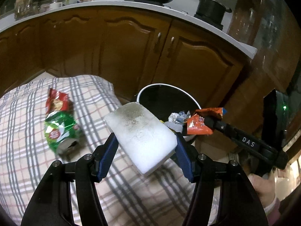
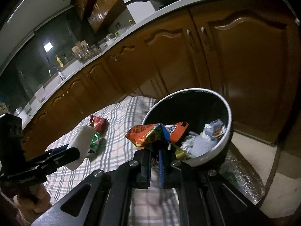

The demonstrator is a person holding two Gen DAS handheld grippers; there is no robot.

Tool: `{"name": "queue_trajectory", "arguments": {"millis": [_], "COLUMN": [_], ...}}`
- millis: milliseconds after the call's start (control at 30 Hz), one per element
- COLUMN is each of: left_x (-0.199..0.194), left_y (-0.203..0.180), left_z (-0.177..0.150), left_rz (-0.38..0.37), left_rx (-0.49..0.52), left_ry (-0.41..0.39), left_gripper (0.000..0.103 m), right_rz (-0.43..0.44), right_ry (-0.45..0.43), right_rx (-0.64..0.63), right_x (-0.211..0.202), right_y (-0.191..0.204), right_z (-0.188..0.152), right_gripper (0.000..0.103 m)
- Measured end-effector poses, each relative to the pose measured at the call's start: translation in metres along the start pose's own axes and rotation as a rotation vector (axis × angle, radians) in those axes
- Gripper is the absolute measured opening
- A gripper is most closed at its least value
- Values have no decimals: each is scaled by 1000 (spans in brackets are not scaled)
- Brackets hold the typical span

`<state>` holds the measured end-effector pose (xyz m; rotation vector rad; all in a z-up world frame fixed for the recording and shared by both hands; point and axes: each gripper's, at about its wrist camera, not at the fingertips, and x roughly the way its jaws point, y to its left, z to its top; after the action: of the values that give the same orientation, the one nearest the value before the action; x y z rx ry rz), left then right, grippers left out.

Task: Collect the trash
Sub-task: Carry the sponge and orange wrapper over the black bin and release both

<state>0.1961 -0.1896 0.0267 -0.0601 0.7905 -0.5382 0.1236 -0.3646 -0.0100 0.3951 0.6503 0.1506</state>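
The trash bin (image 1: 148, 91) stands on the floor beside the checked cloth (image 1: 22, 131), its open mouth already holding crumpled paper (image 2: 208, 137). An orange wrapper (image 2: 143, 133) is pinched in the nearly closed right gripper (image 2: 154, 145) and hangs at the bin's near rim, its long axis running across the mouth. A white foam block (image 1: 141, 133) is clamped across its width by the left gripper (image 1: 146, 141), long axis pointing toward the bin but short of the rim. The right gripper is judged nearer. A green can (image 1: 60, 131) and a red packet (image 1: 56, 101) lie uncollected on the cloth.
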Motion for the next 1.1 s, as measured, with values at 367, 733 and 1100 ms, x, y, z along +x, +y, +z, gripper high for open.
{"name": "queue_trajectory", "arguments": {"millis": [367,733,1100], "left_x": [44,89,116], "left_y": [-28,-43,-46], "left_z": [26,42,44], "left_rz": [-26,-26,-19], "left_rx": [57,98,104], "left_ry": [37,84,129], "left_gripper": [60,60,61], "right_rz": [-36,-44,-55], "right_ry": [-10,38,76], "right_rx": [18,26,20], "right_x": [8,31,47], "right_y": [-29,-49,-57], "right_z": [21,30,40], "right_gripper": [6,6,8]}}
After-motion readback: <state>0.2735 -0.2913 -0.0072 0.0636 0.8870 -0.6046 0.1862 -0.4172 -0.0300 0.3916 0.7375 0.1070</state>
